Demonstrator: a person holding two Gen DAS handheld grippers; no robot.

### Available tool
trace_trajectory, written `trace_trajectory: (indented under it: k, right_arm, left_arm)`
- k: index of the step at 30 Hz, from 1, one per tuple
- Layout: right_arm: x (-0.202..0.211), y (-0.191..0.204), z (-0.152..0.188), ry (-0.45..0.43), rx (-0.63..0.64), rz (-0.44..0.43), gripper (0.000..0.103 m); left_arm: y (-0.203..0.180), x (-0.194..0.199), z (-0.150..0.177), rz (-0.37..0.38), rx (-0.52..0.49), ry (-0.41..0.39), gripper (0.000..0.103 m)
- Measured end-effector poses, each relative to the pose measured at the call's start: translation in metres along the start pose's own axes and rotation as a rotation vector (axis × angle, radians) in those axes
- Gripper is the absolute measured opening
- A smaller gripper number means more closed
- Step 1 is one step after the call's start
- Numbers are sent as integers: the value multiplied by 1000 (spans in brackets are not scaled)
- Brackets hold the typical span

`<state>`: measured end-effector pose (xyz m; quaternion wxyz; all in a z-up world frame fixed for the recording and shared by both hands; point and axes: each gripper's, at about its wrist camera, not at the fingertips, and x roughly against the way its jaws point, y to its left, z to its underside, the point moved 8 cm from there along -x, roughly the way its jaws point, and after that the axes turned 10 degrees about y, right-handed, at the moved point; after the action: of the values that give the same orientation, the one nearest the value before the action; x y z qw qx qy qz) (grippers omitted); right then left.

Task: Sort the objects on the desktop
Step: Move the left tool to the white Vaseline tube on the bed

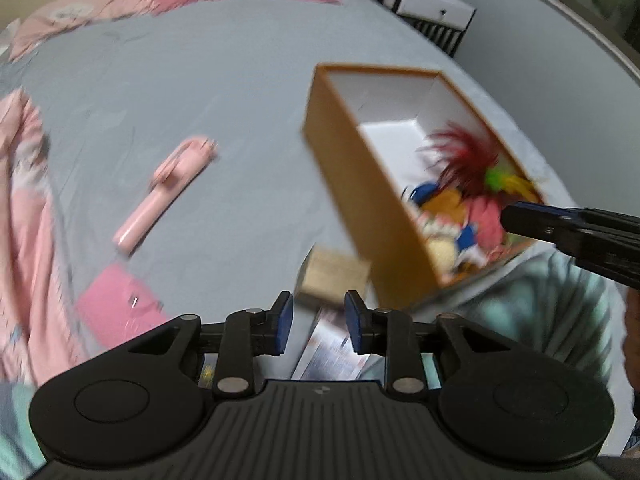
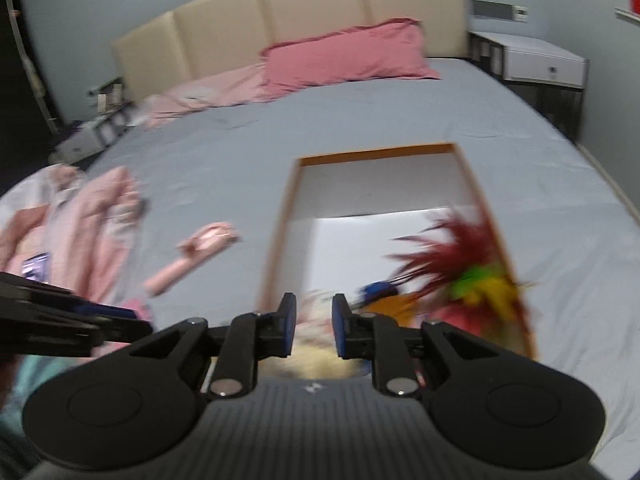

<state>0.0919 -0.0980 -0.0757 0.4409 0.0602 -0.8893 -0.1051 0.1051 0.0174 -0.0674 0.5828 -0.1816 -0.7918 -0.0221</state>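
An orange box (image 1: 362, 204) with a white inside (image 2: 384, 188) lies on the grey bed. It holds a red feather toy (image 1: 466, 158) (image 2: 456, 248) and colourful plush toys (image 1: 460, 224). A pink handheld fan (image 1: 166, 194) (image 2: 192, 256) lies left of the box. A small wooden block (image 1: 334, 274) and a printed card (image 1: 332, 352) lie ahead of my left gripper (image 1: 319, 322), which is open and empty. My right gripper (image 2: 314, 326) is open over the box's near end, above the plush toys (image 2: 316, 308). It also shows in the left wrist view (image 1: 520, 218).
A pink booklet (image 1: 116, 308) lies at the left. Pink bedding (image 1: 24, 216) (image 2: 84, 208) is bunched at the left edge. A pink pillow (image 2: 344, 56) and beige headboard (image 2: 280, 24) are at the far end. A white nightstand (image 2: 536, 60) stands at the far right.
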Motion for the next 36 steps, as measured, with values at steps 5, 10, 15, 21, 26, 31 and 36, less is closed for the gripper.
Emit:
trace_trajectory:
  k: [5, 10, 15, 21, 26, 31, 36]
  right_arm:
    - [-11, 39, 31, 79, 20, -72, 21]
    - [-50, 53, 65, 222, -21, -72, 22]
    - [-76, 53, 87, 293, -48, -14, 22]
    - [-85, 49, 91, 298, -40, 22, 21]
    - [-96, 48, 87, 310, -27, 44, 18]
    - [-107, 44, 86, 336, -47, 52, 17]
    - [-116, 40, 86, 358, -76, 37, 17]
  left_arm:
    - [9, -10, 29, 14, 4, 48, 48]
    - [11, -33, 44, 35, -9, 96, 51]
    - [9, -55, 49, 38, -40, 148, 52]
    - [9, -78, 43, 41, -54, 191, 53]
    - [11, -94, 39, 35, -48, 210, 53]
    - [15, -103, 38, 74, -20, 228, 57]
    - [16, -115, 36, 95, 4, 266, 60]
